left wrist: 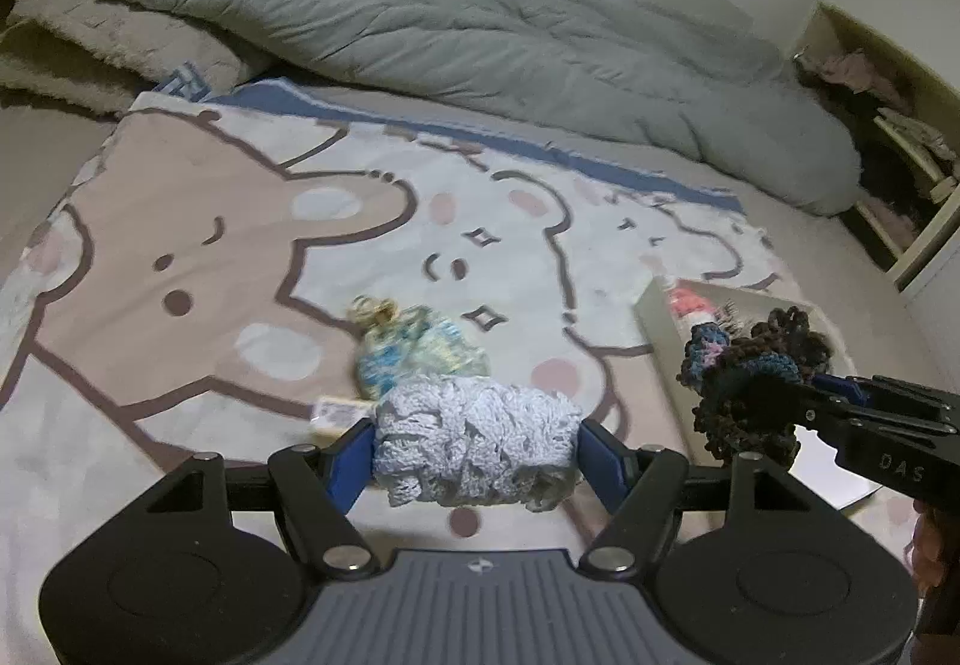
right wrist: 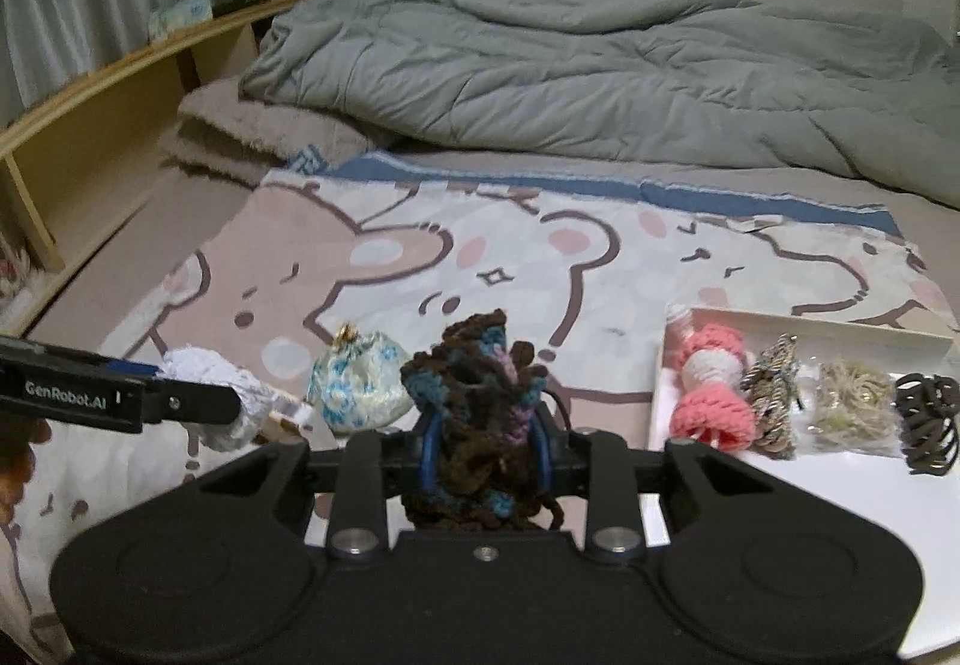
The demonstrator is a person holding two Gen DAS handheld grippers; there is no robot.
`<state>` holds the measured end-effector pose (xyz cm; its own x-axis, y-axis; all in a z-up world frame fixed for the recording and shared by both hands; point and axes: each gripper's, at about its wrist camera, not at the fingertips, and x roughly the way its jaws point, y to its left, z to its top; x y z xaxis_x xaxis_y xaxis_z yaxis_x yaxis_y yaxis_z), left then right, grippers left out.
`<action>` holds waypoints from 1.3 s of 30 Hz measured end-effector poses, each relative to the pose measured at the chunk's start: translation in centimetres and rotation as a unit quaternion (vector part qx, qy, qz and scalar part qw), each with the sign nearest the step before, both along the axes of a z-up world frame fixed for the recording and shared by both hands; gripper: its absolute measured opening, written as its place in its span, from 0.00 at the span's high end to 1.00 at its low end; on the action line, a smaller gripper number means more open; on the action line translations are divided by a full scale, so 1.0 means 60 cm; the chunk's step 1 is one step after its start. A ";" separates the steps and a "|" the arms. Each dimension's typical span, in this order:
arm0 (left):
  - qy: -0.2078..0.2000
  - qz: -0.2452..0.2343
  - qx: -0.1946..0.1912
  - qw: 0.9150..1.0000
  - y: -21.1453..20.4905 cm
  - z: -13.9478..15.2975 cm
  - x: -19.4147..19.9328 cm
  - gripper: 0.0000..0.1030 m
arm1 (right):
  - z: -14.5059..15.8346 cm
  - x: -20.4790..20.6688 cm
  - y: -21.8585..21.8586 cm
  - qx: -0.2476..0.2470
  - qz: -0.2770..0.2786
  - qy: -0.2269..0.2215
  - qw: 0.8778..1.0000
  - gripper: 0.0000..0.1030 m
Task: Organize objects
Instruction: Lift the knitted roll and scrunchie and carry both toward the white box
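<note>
My left gripper is shut on a pale blue crocheted scrunchie, held just above the bear-print blanket; the scrunchie shows at the left in the right wrist view. My right gripper is shut on a dark brown and blue crocheted scrunchie, seen at the right in the left wrist view. A blue-and-cream drawstring pouch lies on the blanket between them. A white tray at the right holds a pink crocheted piece, a braided tie, a beige bundle and a black claw clip.
A small wooden block lies by the pouch. A grey duvet and a fuzzy beige blanket lie across the back of the bed. A wooden shelf runs along the left.
</note>
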<state>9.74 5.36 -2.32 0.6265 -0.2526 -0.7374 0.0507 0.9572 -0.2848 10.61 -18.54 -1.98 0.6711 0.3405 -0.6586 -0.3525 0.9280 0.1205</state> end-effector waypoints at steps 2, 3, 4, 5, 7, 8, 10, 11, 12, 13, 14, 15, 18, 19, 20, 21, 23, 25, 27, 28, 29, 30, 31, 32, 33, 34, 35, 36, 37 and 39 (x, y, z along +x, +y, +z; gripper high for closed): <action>-0.005 -0.007 -0.006 1.000 -0.013 0.005 0.002 0.30 | 0.010 -0.005 -0.014 0.005 -0.009 -0.008 1.000 0.70; -0.008 -0.011 -0.008 1.000 -0.021 0.008 0.003 0.30 | 0.016 -0.007 -0.023 0.007 -0.014 -0.012 1.000 0.70; -0.011 -0.015 -0.008 1.000 -0.029 0.011 0.003 0.30 | 0.020 -0.008 -0.031 0.010 -0.019 -0.015 1.000 0.70; -0.015 -0.020 -0.010 1.000 -0.038 0.014 0.004 0.30 | 0.025 -0.010 -0.042 0.013 -0.026 -0.019 0.999 0.70; -0.018 -0.028 -0.016 0.999 -0.055 0.017 0.005 0.30 | 0.033 -0.011 -0.062 0.017 -0.037 -0.025 0.999 0.70; -0.018 -0.031 -0.019 0.999 -0.063 0.018 0.006 0.30 | 0.036 -0.012 -0.074 0.019 -0.044 -0.028 0.998 0.70; -0.021 -0.041 -0.024 0.999 -0.082 0.021 0.009 0.30 | 0.041 -0.013 -0.095 0.022 -0.057 -0.033 0.998 0.70; -0.024 -0.045 -0.025 0.998 -0.091 0.023 0.010 0.30 | 0.043 -0.015 -0.108 0.024 -0.066 -0.035 0.997 0.70; -0.027 -0.050 -0.026 0.998 -0.100 0.025 0.010 0.30 | 0.045 -0.015 -0.119 0.025 -0.074 -0.037 0.996 0.70; -0.031 -0.056 -0.028 0.998 -0.110 0.028 0.012 0.30 | 0.047 -0.015 -0.131 0.027 -0.081 -0.039 0.996 0.70; -0.033 -0.061 -0.030 0.997 -0.118 0.030 0.013 0.30 | 0.048 -0.016 -0.142 0.028 -0.088 -0.041 0.995 0.70; -0.035 -0.066 -0.033 0.997 -0.126 0.032 0.013 0.30 | 0.049 -0.017 -0.152 0.029 -0.094 -0.042 0.994 0.70; -0.035 -0.083 -0.043 0.995 -0.152 0.034 0.017 0.30 | 0.052 -0.021 -0.186 0.031 -0.115 -0.049 0.992 0.70; -0.034 -0.087 -0.047 0.995 -0.162 0.035 0.018 0.30 | 0.053 -0.022 -0.196 0.032 -0.122 -0.051 0.991 0.70; -0.033 -0.092 -0.050 0.994 -0.170 0.036 0.021 0.30 | 0.052 -0.024 -0.206 0.032 -0.128 -0.052 0.990 0.70; -0.034 -0.098 -0.051 0.993 -0.183 0.038 0.023 0.30 | 0.052 -0.025 -0.218 0.032 -0.135 -0.053 0.989 0.70; -0.038 -0.109 -0.053 0.992 -0.205 0.044 0.027 0.30 | 0.051 -0.031 -0.240 0.031 -0.147 -0.055 0.987 0.70; -0.042 -0.122 -0.056 0.990 -0.228 0.050 0.031 0.30 | 0.050 -0.034 -0.263 0.028 -0.160 -0.056 0.985 0.70; -0.048 -0.135 -0.060 0.988 -0.252 0.057 0.034 0.30 | 0.049 -0.038 -0.285 0.026 -0.172 -0.057 0.983 0.70; -0.051 -0.142 -0.063 0.987 -0.265 0.060 0.037 0.30 | 0.048 -0.039 -0.295 0.025 -0.177 -0.057 0.982 0.70; -0.053 -0.148 -0.064 0.986 -0.278 0.063 0.039 0.30 | 0.047 -0.040 -0.307 0.024 -0.183 -0.058 0.981 0.70; -0.055 -0.154 -0.067 0.984 -0.294 0.066 0.042 0.30 | 0.045 -0.041 -0.317 0.022 -0.188 -0.058 0.980 0.70; -0.057 -0.161 -0.069 0.983 -0.308 0.067 0.044 0.30 | 0.043 -0.042 -0.327 0.019 -0.193 -0.058 0.979 0.70; -0.058 -0.167 -0.070 0.982 -0.322 0.068 0.046 0.30 | 0.040 -0.043 -0.337 0.014 -0.199 -0.057 0.978 0.70; -0.058 -0.174 -0.071 0.981 -0.337 0.067 0.049 0.30 | 0.037 -0.043 -0.345 0.009 -0.204 -0.056 0.977 0.70; -0.057 -0.178 -0.072 0.980 -0.352 0.064 0.052 0.30 | 0.033 -0.042 -0.353 0.004 -0.210 -0.055 0.976 0.70; -0.053 -0.182 -0.075 0.979 -0.368 0.061 0.056 0.30 | 0.029 -0.041 -0.361 -0.006 -0.216 -0.055 0.975 0.70; -0.049 -0.186 -0.078 0.978 -0.382 0.057 0.059 0.30 | 0.026 -0.041 -0.367 -0.014 -0.220 -0.054 0.974 0.70; -0.042 -0.190 -0.083 0.977 -0.398 0.050 0.062 0.30 | 0.023 -0.039 -0.375 -0.018 -0.224 -0.053 0.973 0.70; -0.032 -0.197 -0.089 0.976 -0.422 0.037 0.069 0.30 | 0.014 -0.036 -0.391 -0.019 -0.232 -0.048 0.971 0.70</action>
